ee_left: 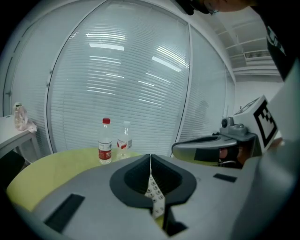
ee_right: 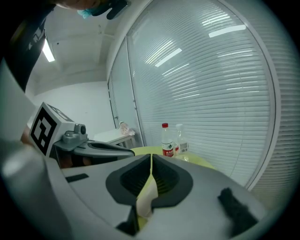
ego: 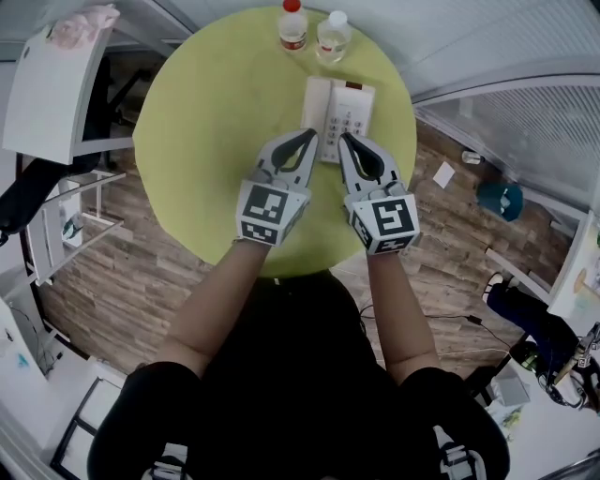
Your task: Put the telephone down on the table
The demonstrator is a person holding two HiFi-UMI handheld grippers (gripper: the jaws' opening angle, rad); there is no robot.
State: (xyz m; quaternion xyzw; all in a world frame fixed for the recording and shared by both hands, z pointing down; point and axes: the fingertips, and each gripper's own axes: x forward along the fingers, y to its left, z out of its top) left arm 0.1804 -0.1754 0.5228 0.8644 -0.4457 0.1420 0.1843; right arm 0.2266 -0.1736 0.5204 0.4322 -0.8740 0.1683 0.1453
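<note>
A white telephone [ego: 337,106] lies flat on the round yellow-green table [ego: 206,141], handset on its left side and keypad on its right. My left gripper [ego: 307,138] is shut and empty, its tips at the phone's near left edge. My right gripper [ego: 348,141] is also shut and empty, at the near right edge. In the left gripper view the shut jaws [ee_left: 150,157] leave a slit that shows the keypad [ee_left: 155,194]. In the right gripper view the shut jaws [ee_right: 151,157] show a sliver of the white telephone [ee_right: 147,197].
Two bottles stand at the table's far edge: a red-capped one [ego: 292,26] and a clear one [ego: 333,37]. A white desk [ego: 56,84] with a pink cloth stands at the left. On the wooden floor at the right lie a paper [ego: 443,174] and a teal object [ego: 502,199].
</note>
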